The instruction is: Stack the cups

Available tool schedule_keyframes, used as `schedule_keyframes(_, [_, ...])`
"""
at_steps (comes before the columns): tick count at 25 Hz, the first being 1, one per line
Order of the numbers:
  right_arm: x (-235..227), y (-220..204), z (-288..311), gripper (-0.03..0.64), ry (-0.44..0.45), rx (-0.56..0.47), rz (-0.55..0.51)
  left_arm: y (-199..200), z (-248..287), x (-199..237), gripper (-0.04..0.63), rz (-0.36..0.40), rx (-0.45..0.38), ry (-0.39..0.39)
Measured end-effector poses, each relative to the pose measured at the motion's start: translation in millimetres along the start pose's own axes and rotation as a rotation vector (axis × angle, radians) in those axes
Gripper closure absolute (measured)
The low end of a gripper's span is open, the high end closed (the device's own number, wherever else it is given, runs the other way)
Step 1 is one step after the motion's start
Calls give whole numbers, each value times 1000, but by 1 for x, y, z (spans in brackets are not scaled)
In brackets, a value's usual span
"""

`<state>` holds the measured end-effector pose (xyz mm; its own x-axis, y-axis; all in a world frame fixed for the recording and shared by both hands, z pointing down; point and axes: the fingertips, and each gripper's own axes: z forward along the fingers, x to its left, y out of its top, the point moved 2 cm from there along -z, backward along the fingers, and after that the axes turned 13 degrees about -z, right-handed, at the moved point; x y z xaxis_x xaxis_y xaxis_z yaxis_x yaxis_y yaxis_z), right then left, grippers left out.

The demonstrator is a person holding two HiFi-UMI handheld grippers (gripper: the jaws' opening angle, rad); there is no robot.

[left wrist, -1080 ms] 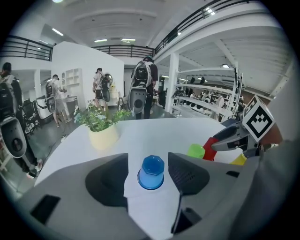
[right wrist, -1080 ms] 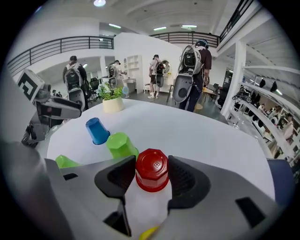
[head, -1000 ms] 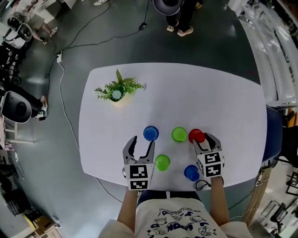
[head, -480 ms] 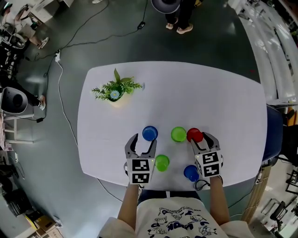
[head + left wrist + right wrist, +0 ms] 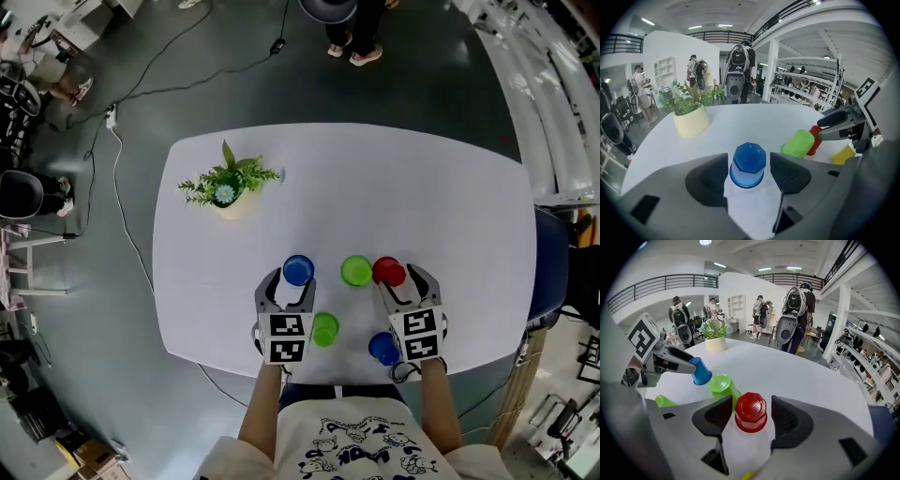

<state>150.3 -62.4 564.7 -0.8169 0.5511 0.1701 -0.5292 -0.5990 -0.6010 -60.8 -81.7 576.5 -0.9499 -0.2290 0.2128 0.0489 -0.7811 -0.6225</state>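
Note:
Five upturned cups stand near the table's front edge: a blue cup [image 5: 298,269], a green cup [image 5: 356,270], a red cup [image 5: 389,272], a second green cup [image 5: 324,329] and a second blue cup [image 5: 384,349]. My left gripper [image 5: 287,286] straddles the far blue cup [image 5: 748,164]. Its jaws have just opened wider, and a gap shows on both sides. My right gripper [image 5: 405,283] straddles the red cup [image 5: 751,412]. Its jaws have just been opening, and the pads stand slightly off the cup. A yellow cup [image 5: 843,153] shows beside the right gripper in the left gripper view.
A potted plant [image 5: 227,187] stands at the far left of the white table [image 5: 422,187]. The near green cup lies between my two grippers. People and cables are on the floor beyond the table.
My left gripper has slid forward and down, so the blue cup now sits between its fingers. The right gripper stays in place with its jaws a little wider around the red cup.

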Motion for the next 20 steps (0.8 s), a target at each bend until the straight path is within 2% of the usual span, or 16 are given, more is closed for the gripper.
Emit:
schedule_keyframes(4, [-4, 10, -16, 333, -18, -29, 10, -9, 10, 1, 309, -12, 13, 2])
schedule_keyframes(6, [-8, 13, -23, 333, -38, -42, 13, -9, 13, 2, 352, -11, 4, 3])
schedule_keyframes(9, [-16, 17, -34, 331, -67, -68, 37, -5, 9, 0, 353, -4, -5, -6])
schedule_keyframes(13, [-29, 13, -51, 331, -117, -86, 77, 4, 2, -14, 353, 38, -11, -47])
schedule_keyframes(20, [-48, -14, -77, 331, -195, -44, 124, -3, 9, -41, 353, 133, 32, -103])
